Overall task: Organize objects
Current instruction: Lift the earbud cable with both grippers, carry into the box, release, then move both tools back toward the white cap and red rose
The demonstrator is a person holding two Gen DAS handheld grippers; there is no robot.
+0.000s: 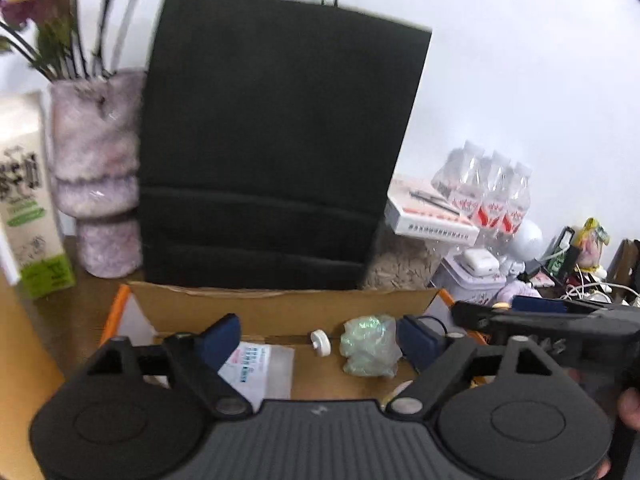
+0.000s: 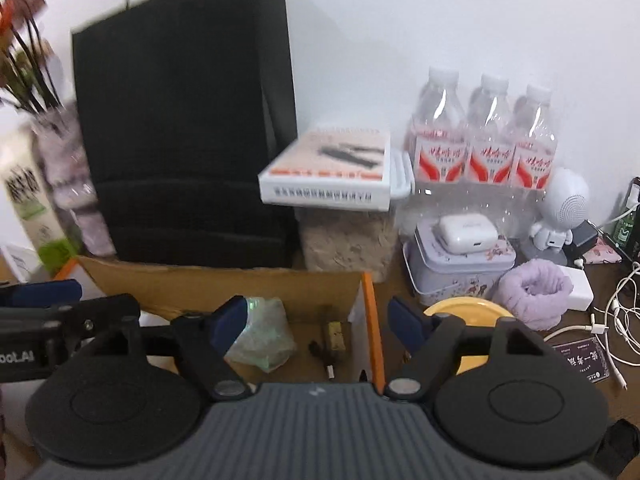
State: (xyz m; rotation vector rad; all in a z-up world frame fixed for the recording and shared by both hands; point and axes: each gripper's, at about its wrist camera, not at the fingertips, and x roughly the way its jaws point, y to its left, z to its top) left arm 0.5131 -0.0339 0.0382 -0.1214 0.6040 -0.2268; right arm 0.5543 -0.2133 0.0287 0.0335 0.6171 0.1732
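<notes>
Both grippers are hanging over the open cardboard box, side by side, and neither is carrying anything. The left gripper is standing wide open with nothing between its blue pads, and the right gripper is just as wide and just as empty.

In the left view, the box is sitting dead ahead at 12 o'clock, with the black bag right behind it. Inside, a crinkly green packet is lying at about 1 o'clock between the fingers, a small white knob is just beside it, and a white sachet is lying at about 10 o'clock.

From the right view, the clutter is waiting at 2 to 3 o'clock: a yellow plate, a purple cloth, a tin with an earbud case on top, and cables.

My guess is they're between items: stuff is going in the box and both hands are free for another pick. Next move probably calls for the right one swinging toward 2 o'clock, picking something small and coming in low enough to close on it cleanly without knocking the tin.
</notes>
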